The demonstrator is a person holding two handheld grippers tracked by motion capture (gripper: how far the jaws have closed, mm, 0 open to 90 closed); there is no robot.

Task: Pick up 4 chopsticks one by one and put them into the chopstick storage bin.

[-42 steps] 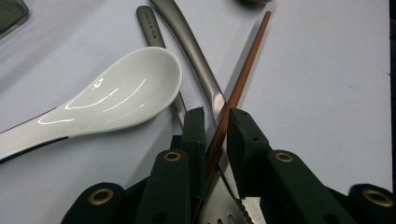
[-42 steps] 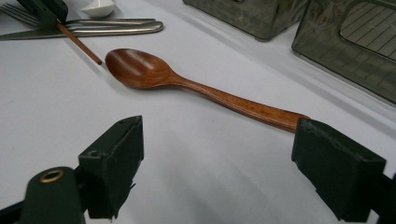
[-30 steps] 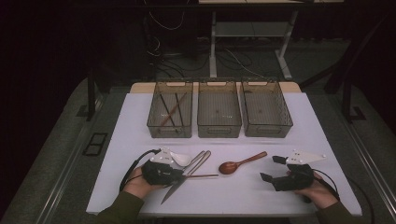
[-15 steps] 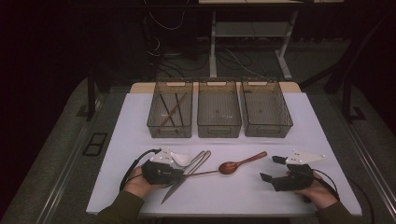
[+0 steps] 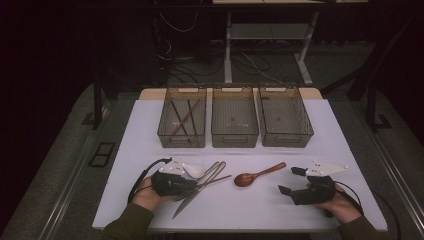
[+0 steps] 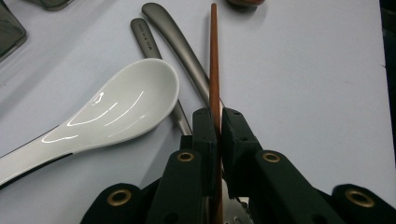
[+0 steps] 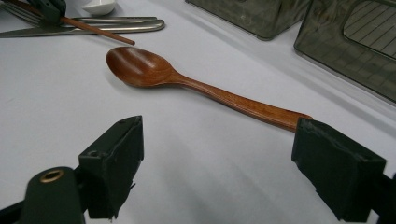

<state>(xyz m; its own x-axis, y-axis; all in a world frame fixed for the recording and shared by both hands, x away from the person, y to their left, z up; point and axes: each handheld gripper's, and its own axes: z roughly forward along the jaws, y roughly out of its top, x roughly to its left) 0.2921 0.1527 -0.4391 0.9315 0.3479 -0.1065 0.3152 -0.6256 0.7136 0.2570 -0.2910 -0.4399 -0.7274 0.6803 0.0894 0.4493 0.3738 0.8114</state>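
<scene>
While the white rectangular tabletop [image 5: 150, 130] takes up most of the high view, three clear smoky plastic bins sit side by side along its far edge: the left bin [image 5: 182, 137] has a few thin sticks lying in it, and the middle bin [image 5: 235, 137] and right bin [image 5: 285, 137] look pretty much bare from here. Closer to the person, the black left gripper [image 5: 192, 183] rests low on the table in the left hand [image 5: 147, 196], and its jaws have just been closing, so now the pads are pinched tight on a thin reddish-brown wooden chopstick [image 6: 214, 60]. That chopstick runs straight out from between the jaws and lies across the small pile of cutlery near the front left of the table. Right beside it is a glossy white ceramic soup spoon [image 6: 126, 105], plus two grey metal handles [image 6: 180, 44] side by side under the chopstick, and a long steel knife [image 5: 186, 202] angling toward the table's near edge. Near the middle sits a brown wooden spoon [image 5: 257, 175], bowl toward the pile, well apart from the chopstick tip. Over on the right, the black right gripper [image 5: 290, 181] is held in the right hand [image 5: 345, 207] with its jaws spread wide and nothing between the pads; in the right gripper view the wooden spoon's handle end lies just past one jaw.
</scene>
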